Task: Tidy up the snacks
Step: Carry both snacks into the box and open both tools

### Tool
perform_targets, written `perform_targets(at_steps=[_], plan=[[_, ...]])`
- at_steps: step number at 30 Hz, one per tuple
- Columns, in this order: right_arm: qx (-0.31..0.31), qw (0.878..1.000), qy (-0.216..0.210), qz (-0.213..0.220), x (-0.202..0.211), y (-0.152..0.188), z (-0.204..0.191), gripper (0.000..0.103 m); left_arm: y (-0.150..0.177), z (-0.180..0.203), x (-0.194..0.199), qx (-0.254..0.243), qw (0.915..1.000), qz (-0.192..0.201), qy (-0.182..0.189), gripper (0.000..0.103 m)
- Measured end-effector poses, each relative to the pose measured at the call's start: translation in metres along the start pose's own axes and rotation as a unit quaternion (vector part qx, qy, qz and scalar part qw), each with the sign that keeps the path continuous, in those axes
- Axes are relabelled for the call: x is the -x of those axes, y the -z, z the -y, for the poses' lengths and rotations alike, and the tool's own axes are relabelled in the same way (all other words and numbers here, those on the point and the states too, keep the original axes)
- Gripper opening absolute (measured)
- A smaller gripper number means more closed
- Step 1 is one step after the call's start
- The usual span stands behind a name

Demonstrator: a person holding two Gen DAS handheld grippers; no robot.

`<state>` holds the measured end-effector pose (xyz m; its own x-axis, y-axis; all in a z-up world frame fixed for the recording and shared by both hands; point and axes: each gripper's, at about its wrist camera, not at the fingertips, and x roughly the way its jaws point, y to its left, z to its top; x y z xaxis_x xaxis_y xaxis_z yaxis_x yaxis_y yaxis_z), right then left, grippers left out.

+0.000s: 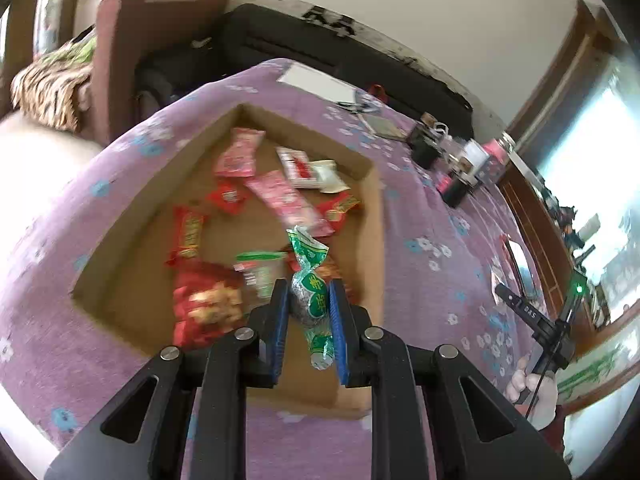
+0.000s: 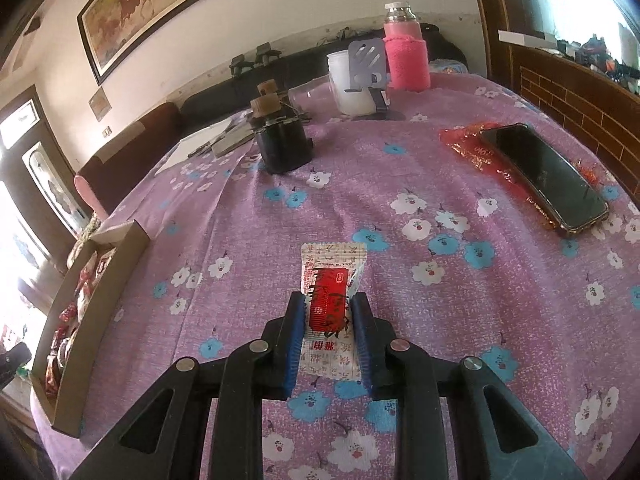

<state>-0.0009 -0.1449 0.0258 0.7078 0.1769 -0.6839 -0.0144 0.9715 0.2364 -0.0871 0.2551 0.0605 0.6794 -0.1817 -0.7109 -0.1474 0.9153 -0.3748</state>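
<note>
While the left gripper [image 1: 308,304] hangs over the open cardboard box [image 1: 224,128] at the centre of its frame, its blue pads are closed on a green-and-white twist-wrapped candy [image 1: 310,280], which stands roughly upright between them with one twisted end above and the other below. Beneath it the box floor is already scattered with snacks: a pink packet [image 1: 237,153] toward the upper part, a red-and-yellow bar [image 1: 189,236] on the left, a large red bag [image 1: 206,304] just left of the fingers, and others, somewhat blurred. This looks like the drop-off step for that candy; the next move would call for parting the fingers so it falls among the rest, clear of the box wall.

Lower centre of the right wrist view, the right gripper [image 2: 329,320] straddles a white sachet with a red label [image 2: 330,300] lying flat on the purple floral tablecloth [image 2: 400,168]. Its jaws stand at about the sachet's width, close against both edges; whether they press it yet I cannot tell. Judging by that, this is the pick-up step: close firmly, lift, and carry the sachet to the box [image 2: 104,288], seen at the left edge of that frame, well apart. A flat, slippery sachet may slide or buckle rather than lift. Toward the upper right, a phone [image 2: 548,180] rests on a red wrapper [image 2: 472,144].
</note>
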Motion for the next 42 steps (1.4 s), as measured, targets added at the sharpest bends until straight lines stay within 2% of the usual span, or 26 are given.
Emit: perform_targets(at_steps=[2,5,10,16,19,25,39,40,42], plan=[[0.004,1.000,0.010,-0.002,0.002,0.001,-0.003,0.025,0.003,-0.010,0.002,0.010,0.9999,-0.004,0.006,0.017],[0.006,1.000,-0.012,-0.012,0.011,0.006,-0.016,0.025,0.007,-0.012,-0.002,0.009,0.9996,-0.012,0.022,0.017],[0.061,0.995,-0.071,-0.031,0.026,0.011,-0.082,0.025,0.011,-0.003,-0.025,-0.001,0.9983,-0.040,0.042,0.017],[0.113,0.982,-0.138,-0.063,0.024,0.008,-0.160,0.024,0.011,0.000,-0.041,-0.012,0.9973,-0.071,0.014,0.017],[0.130,0.974,-0.164,-0.083,0.014,0.007,-0.196,0.024,0.012,0.001,-0.042,-0.016,0.9973,-0.071,0.015,0.017],[0.168,0.964,-0.178,-0.106,-0.007,0.022,-0.251,0.024,0.011,-0.008,-0.039,-0.007,0.9980,-0.060,0.020,0.017],[0.188,0.959,-0.171,-0.126,-0.027,0.029,-0.282,0.024,0.007,-0.037,0.003,0.028,0.9984,-0.014,0.047,0.019],[0.190,0.959,-0.172,-0.125,-0.027,0.029,-0.283,0.024,0.006,-0.042,0.006,0.034,0.9983,-0.011,0.045,0.020],[0.193,0.958,-0.173,-0.124,-0.025,0.030,-0.287,0.024,0.006,-0.050,0.012,0.043,0.9985,-0.003,0.035,0.030]])
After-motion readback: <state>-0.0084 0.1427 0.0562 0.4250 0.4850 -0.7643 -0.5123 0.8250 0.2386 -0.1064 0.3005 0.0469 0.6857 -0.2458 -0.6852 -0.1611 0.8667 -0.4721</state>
